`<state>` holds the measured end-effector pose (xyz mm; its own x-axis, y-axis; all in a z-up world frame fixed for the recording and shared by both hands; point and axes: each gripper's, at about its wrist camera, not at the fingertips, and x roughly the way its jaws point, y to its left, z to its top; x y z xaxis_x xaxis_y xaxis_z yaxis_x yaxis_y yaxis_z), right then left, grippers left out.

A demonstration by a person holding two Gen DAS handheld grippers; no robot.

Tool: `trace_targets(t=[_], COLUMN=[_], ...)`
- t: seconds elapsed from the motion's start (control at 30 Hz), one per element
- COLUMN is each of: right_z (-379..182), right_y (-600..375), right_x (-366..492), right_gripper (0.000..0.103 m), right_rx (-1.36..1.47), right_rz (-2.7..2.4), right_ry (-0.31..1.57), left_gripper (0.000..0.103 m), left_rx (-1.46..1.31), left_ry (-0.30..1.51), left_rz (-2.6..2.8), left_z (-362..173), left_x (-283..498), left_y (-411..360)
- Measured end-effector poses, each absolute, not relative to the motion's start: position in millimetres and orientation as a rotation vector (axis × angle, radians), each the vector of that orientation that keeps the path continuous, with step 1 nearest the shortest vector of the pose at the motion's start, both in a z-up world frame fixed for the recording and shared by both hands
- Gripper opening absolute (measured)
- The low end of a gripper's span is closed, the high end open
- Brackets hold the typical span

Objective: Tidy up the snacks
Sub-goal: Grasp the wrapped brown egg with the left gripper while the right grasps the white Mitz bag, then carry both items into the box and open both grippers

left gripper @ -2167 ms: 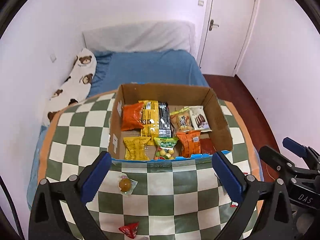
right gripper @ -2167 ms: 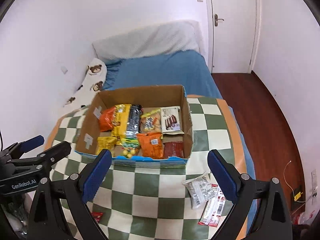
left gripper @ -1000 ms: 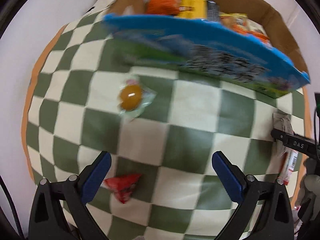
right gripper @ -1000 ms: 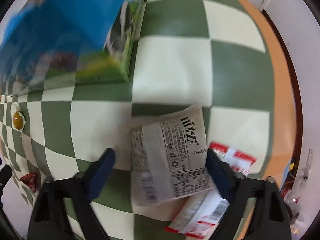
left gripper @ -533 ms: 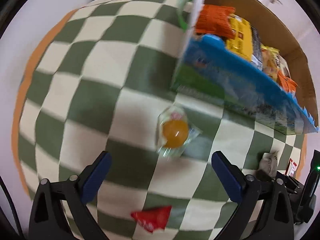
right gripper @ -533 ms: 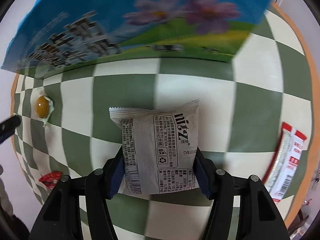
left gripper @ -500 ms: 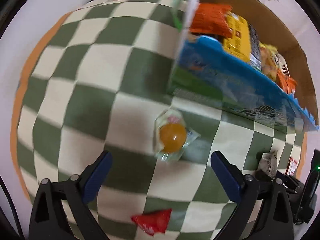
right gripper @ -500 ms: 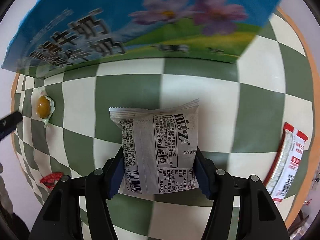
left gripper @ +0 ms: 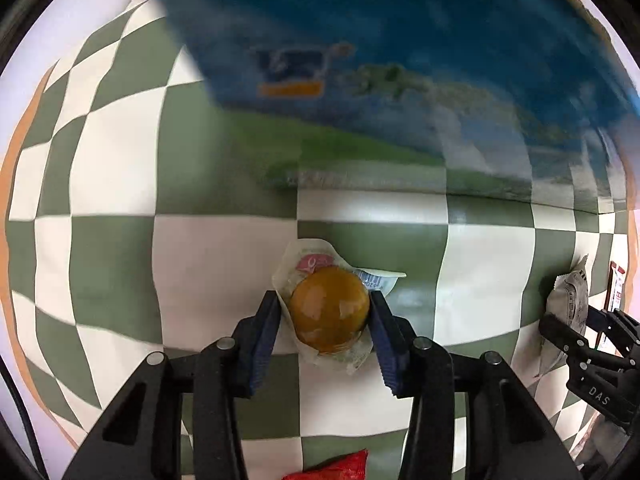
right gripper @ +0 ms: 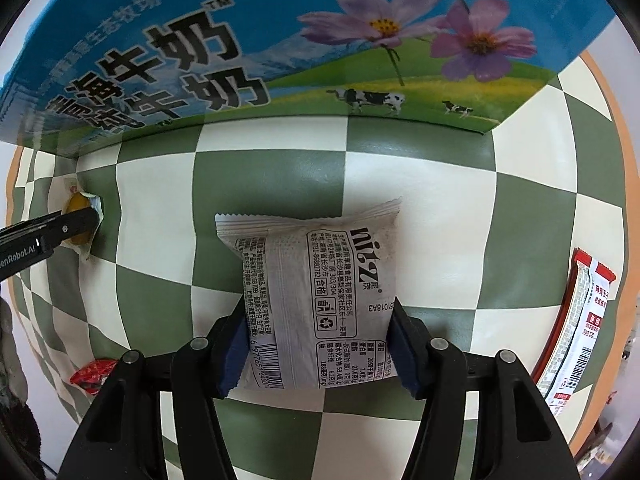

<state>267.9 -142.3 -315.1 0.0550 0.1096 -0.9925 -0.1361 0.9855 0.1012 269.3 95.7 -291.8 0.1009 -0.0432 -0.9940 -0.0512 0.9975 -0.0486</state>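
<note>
My left gripper (left gripper: 324,320) is shut on an orange jelly cup in a clear wrapper (left gripper: 329,312), low on the checkered tablecloth (left gripper: 224,256) in front of the blue-and-green snack box (left gripper: 380,80). My right gripper (right gripper: 318,344) is shut on a white snack packet (right gripper: 316,292) lying on the cloth (right gripper: 432,216) before the same box (right gripper: 280,48). The left gripper and jelly cup (right gripper: 78,212) show at the left edge of the right wrist view. The right gripper with the white packet (left gripper: 566,312) shows at the right edge of the left wrist view.
A small red wrapped snack (left gripper: 332,468) lies near the front edge of the cloth; it also shows in the right wrist view (right gripper: 94,372). Red-and-white stick packets (right gripper: 576,320) lie at the right edge of the table. The box wall stands close ahead.
My left gripper has moved in and closed on the jelly cup. My right gripper stays closed on the white packet and has barely moved.
</note>
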Motion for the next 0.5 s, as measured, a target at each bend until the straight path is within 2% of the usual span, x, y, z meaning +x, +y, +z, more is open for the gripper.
trace_targets(t=[0.13,0.27,0.5], right_z=[-309,-306,-279], right_y=[-131,-113,-90], right_x=[260,250,237], right_gripper=[0.055,0.055,0.050], right_rx=[-0.006,0.011,0.058], right_rz=[0.206,0.239,0.312], right_ry=[1.498,1.493,1.460], left_gripper=[0.041,0.041,0.041], left_rx=[-0.178,-0.237,-0.277], left_ry=[1.486,1.495,1.431], left_rz=[0.005,-0.014,-0.086], left_z=[-289,-281,-234], left_x=[248,224,202], left_y=[101,96,69])
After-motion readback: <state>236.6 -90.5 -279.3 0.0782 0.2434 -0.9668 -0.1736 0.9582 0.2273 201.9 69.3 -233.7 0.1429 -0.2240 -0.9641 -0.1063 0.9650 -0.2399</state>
